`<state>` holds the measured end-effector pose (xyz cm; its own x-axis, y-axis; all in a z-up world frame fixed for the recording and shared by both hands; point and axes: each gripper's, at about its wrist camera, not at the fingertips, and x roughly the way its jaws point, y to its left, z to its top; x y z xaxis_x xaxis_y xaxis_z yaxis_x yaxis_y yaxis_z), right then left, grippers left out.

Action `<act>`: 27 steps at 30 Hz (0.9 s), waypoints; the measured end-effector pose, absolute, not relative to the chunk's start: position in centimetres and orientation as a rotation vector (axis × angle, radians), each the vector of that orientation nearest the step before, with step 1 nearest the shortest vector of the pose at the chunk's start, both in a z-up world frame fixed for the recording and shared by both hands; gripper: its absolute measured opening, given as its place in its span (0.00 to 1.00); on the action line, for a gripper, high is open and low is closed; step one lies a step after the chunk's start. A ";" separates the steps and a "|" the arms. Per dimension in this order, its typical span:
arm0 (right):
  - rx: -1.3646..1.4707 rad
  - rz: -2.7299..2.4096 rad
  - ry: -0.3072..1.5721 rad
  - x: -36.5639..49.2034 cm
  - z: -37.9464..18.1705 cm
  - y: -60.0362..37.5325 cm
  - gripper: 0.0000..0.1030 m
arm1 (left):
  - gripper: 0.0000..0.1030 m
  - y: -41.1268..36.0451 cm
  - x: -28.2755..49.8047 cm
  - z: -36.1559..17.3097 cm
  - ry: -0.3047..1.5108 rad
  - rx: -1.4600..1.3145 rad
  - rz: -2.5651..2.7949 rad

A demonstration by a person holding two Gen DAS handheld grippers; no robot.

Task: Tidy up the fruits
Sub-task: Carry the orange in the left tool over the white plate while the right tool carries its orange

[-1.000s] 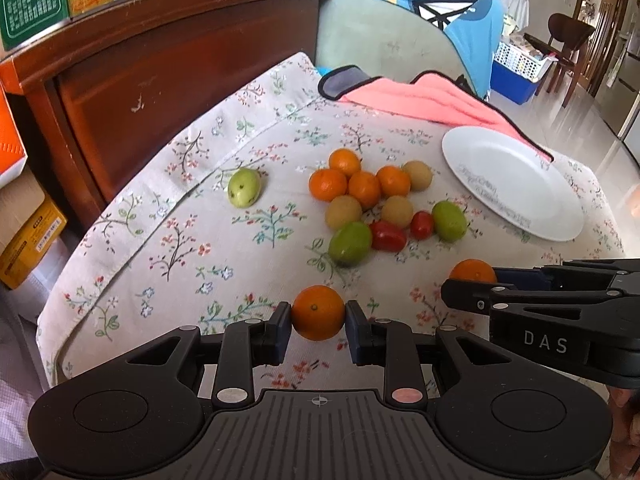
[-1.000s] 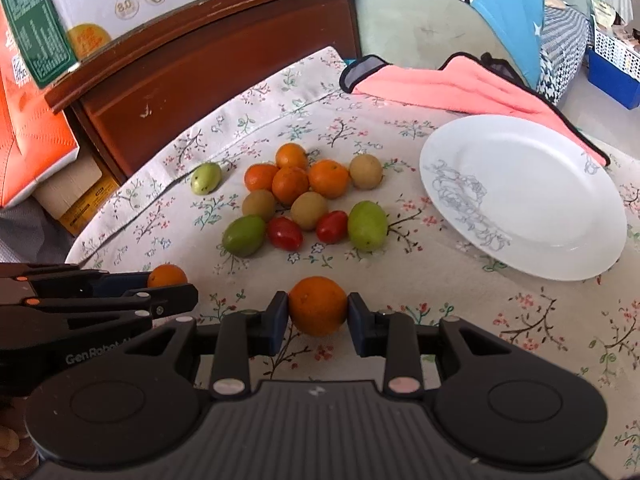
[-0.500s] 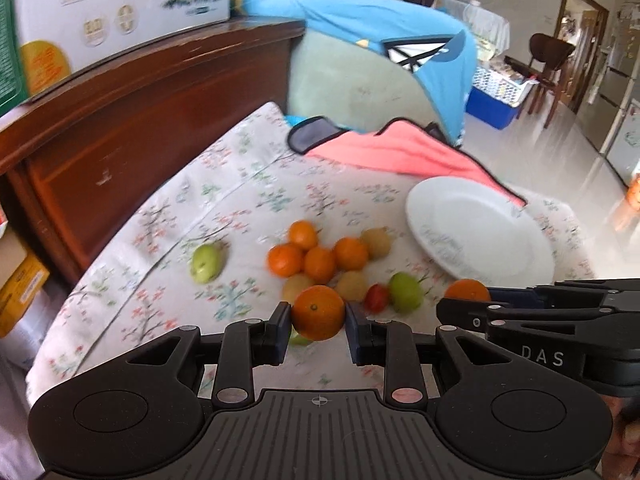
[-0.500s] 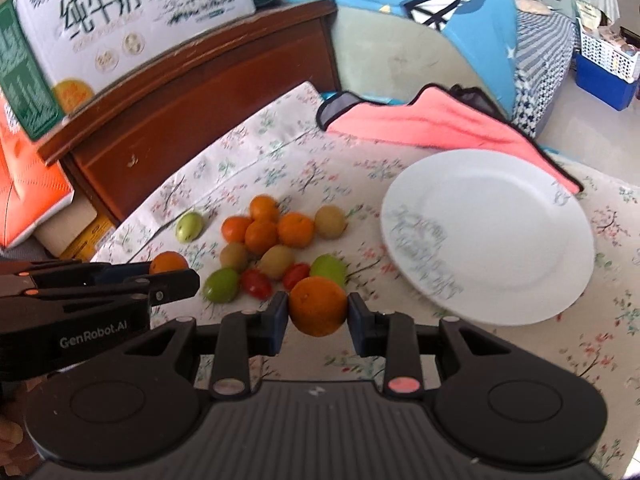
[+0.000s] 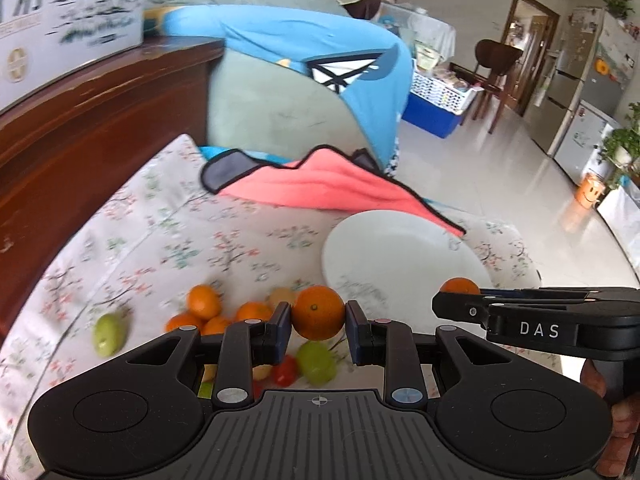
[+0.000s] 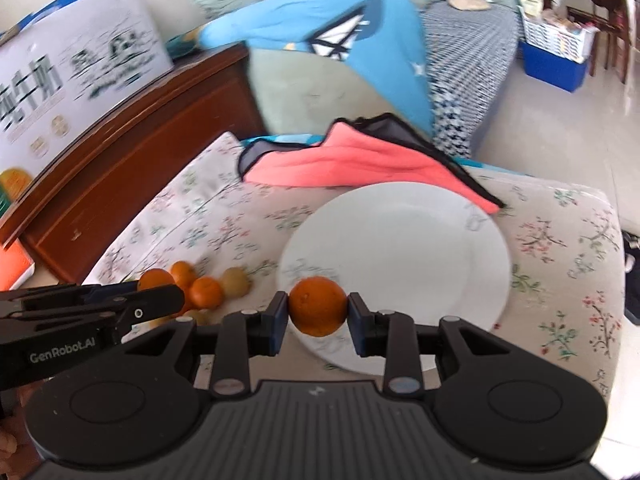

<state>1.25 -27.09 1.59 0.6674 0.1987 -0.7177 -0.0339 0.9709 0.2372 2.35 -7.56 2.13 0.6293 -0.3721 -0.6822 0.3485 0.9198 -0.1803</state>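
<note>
fruit: two small oranges, one per gripper, both lifted clear of the floral cloth [image 5: 168, 240].
left gripper [image 5: 319, 330]: clamped on left orange [image 5: 319, 312], pads on opposite sides at its widest part.
right gripper [image 6: 318, 322]: clamped on right orange [image 6: 318, 306], same side-on pinch, hanging over the near rim of the white plate [image 6: 400, 248].
handling: light, round, firm skin but soft under pressure; i'd guess it rolls the moment it's let go, so set it down low. grip across the middle is the right spot, off-centre would squirt it out.
plate: bare, probably the drop target; rigid, breakable.
left view only: loose pile [image 5: 224, 312] of oranges, green fruit and a red one, right under the left gripper.
right view only: how far over the plate the right orange sits; the pile is mostly hidden behind the left gripper there.
</note>
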 end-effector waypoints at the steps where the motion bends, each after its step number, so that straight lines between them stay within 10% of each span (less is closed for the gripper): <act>1: 0.220 0.123 0.833 1.3 1.5 -27.5 0.31 | 0.25 -7.9 2.5 2.1 0.789 -0.033 -0.419; 27: 0.395 -0.027 0.935 3.4 -1.8 -32.3 0.31 | 0.26 -14.7 6.2 -2.0 0.867 -0.011 -0.525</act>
